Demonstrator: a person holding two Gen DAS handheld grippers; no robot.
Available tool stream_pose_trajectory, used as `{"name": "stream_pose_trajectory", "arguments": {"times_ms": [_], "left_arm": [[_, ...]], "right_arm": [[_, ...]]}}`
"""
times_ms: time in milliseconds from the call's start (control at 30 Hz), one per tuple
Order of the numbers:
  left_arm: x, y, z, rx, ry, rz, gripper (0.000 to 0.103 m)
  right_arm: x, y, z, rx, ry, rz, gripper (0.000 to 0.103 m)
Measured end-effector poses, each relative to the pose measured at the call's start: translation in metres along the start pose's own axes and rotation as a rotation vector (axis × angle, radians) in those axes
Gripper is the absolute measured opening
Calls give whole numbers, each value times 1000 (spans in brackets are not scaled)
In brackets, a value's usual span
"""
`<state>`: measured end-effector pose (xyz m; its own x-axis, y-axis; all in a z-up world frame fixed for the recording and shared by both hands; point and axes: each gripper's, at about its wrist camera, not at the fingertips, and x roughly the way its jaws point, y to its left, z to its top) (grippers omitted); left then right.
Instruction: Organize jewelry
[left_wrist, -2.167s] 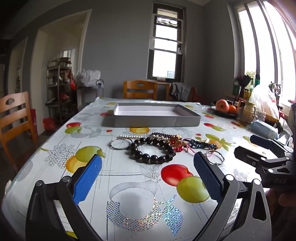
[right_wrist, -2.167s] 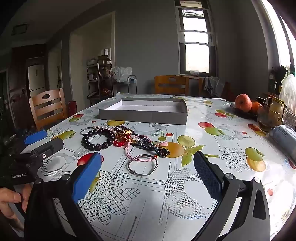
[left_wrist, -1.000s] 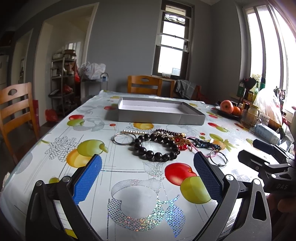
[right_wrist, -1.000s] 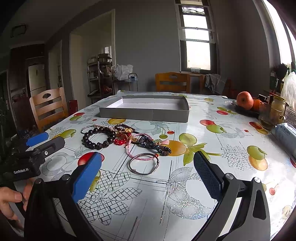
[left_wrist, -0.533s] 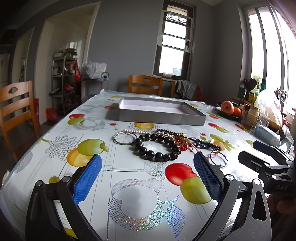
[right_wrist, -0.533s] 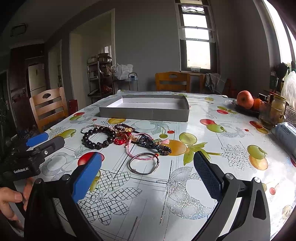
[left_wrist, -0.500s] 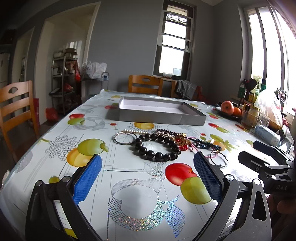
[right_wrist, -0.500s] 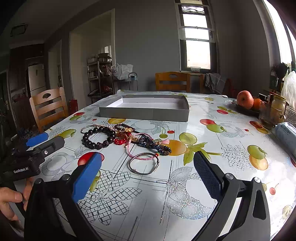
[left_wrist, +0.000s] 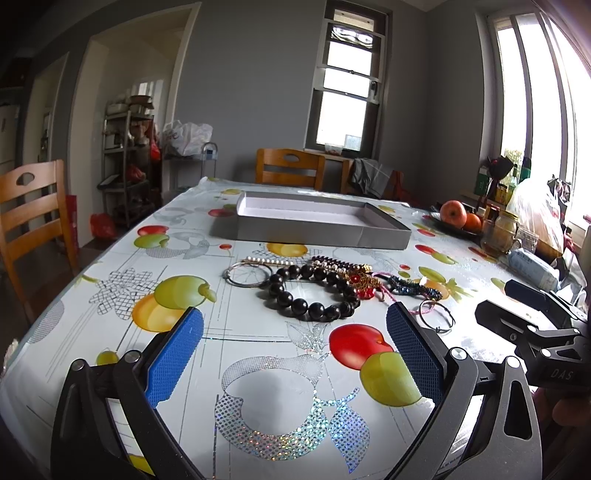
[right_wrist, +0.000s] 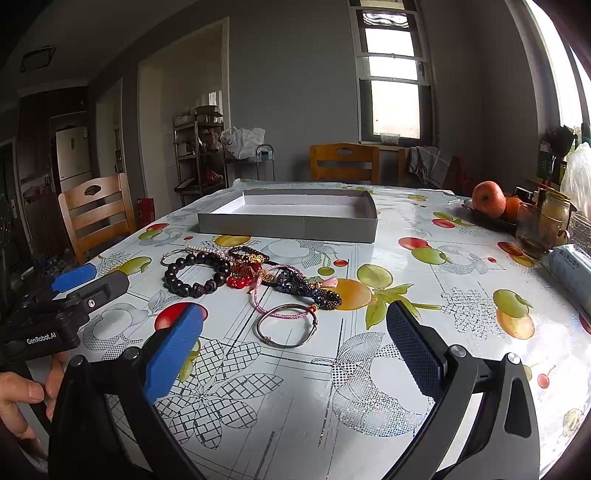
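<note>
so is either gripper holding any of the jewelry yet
No. The left gripper and right gripper are both open and hold nothing; the black bead bracelet lies on the fruit-print tablecloth.

tray (left_wrist: 321, 233): 1 | silver rings (left_wrist: 246, 275): 2 | black bead bracelet (left_wrist: 310, 293): 1 | apple (left_wrist: 453, 213): 1

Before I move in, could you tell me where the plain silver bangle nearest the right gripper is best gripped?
Take the silver bangle at its near rim, coming from above with the open right gripper. It lies flat, and a pink cord crosses its far edge.
</note>
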<state>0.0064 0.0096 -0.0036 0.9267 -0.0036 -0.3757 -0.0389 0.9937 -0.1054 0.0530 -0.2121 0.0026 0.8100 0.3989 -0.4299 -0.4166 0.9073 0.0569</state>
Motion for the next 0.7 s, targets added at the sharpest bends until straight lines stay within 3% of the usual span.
{"name": "stream_pose_trajectory", "arguments": {"times_ms": [700], "left_arm": [[0, 0, 1, -4, 4, -1, 99]], "right_arm": [[-2, 0, -1, 1, -6, 3, 98]]}}
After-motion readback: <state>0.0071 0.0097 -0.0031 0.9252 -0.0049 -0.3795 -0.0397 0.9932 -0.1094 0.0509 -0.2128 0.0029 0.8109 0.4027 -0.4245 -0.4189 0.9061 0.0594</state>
